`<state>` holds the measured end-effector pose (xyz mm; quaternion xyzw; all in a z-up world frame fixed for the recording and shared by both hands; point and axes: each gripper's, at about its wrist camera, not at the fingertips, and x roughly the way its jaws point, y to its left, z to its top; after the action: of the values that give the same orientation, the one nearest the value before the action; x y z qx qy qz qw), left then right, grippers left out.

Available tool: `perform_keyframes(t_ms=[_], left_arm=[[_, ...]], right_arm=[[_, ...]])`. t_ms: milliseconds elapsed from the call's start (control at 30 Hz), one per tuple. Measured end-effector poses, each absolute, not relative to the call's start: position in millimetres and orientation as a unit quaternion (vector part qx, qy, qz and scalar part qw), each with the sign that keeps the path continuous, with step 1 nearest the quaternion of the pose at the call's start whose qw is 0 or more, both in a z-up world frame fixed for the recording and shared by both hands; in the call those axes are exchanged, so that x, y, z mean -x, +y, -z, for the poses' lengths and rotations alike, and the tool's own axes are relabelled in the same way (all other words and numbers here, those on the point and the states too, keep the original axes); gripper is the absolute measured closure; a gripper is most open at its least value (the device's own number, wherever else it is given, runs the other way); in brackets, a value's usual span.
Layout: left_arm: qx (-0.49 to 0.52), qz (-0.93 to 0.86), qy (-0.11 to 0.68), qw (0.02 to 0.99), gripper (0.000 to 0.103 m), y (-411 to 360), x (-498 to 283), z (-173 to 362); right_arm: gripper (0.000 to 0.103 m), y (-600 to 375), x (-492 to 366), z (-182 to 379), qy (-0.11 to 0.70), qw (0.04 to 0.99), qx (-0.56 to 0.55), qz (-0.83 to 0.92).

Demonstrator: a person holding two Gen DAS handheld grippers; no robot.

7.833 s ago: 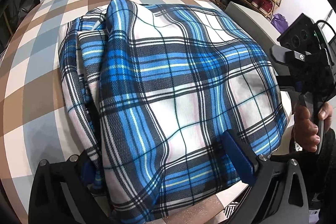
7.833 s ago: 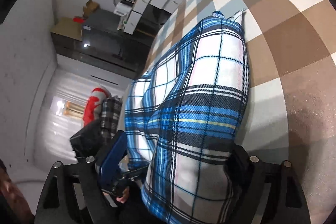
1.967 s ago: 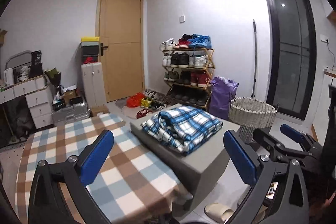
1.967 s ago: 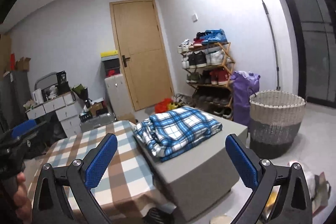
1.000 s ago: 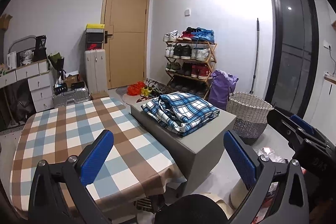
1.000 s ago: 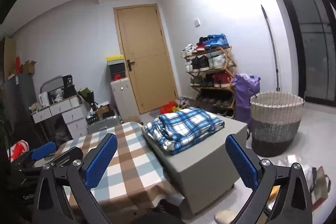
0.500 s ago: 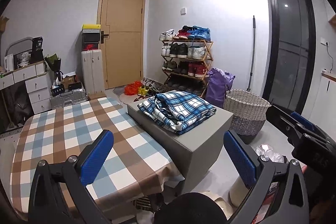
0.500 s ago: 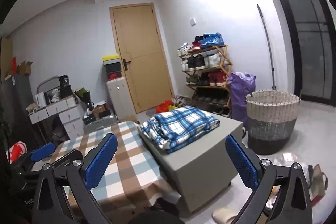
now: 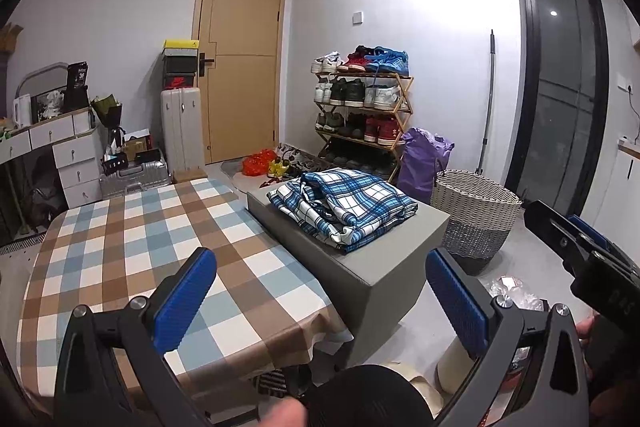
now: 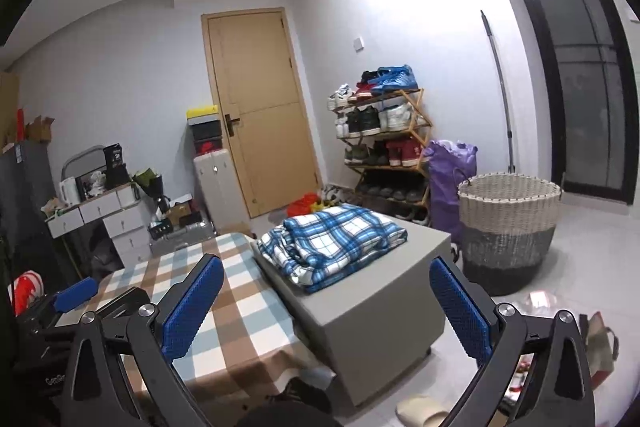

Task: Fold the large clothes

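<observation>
A folded blue and white plaid garment lies on top of a grey box-shaped stand; it also shows in the right wrist view on the stand. My left gripper is open and empty, held well back from the garment. My right gripper is open and empty, also far back. The right gripper's body shows at the right edge of the left wrist view; the left gripper's body shows at the lower left of the right wrist view.
A table with a brown, blue and white checked cloth adjoins the stand. A woven laundry basket stands right of the stand, a purple bag and shoe rack behind. Drawers and a door are at the back.
7.8 s ago both grippers held the plaid garment over the table. Now it lies folded on the grey stand, both grippers are open and drawn far back. In the last second the views shifted only slightly.
</observation>
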<state>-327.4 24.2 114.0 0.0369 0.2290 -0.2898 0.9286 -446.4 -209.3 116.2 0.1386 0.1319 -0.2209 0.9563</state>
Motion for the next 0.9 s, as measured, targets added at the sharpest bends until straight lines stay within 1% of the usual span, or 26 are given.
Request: perform_keyframes(t_ms=[167,900], left_arm=[[-0.031,0.294,0.241,0.924,0.001,24,324,-112],[-0.062,0.309,0.227,0.922,0.001,11,336,-113]], right_arm=[[0.0,-211,447,-114,0.132,0.956,-0.144,0.219],[0.0,-214,455,-113,0.125,0.955,-0.149,0.225]])
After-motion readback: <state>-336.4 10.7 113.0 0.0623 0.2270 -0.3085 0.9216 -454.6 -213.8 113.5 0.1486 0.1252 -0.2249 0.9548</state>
